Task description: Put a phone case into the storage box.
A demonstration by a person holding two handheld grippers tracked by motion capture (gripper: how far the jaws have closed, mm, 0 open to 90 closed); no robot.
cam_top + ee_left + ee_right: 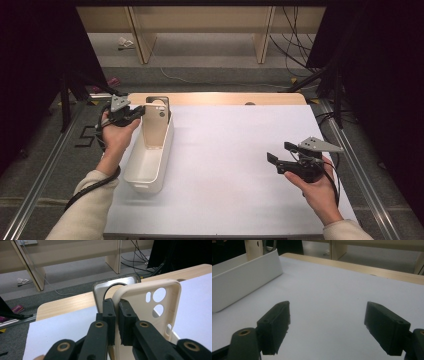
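From above we see the left gripper [134,113] at the far end of a white bin [150,157] on the white table [225,165], its jaws pinched on the edge of a beige phone case [154,129] that stands upright in the bin. The left gripper view gives what the high view cannot: the two black pads [110,315] clamp the case's [147,315] thin rim, and the round and oval camera cutouts are plain. It also shows a silver, phone-like thing [110,286] just behind the case; from above that is a grey frame [159,100] poking over the case's top. The jaws cover the case's lower part, and we cannot tell whether it touches the bin floor.

The right gripper [281,156] hovers well apart over the bare sheet. Its own view shows its jaws [327,327] spread wide with nothing between them, and the bin's [244,277] wall at the left, cut off by the frame edge.
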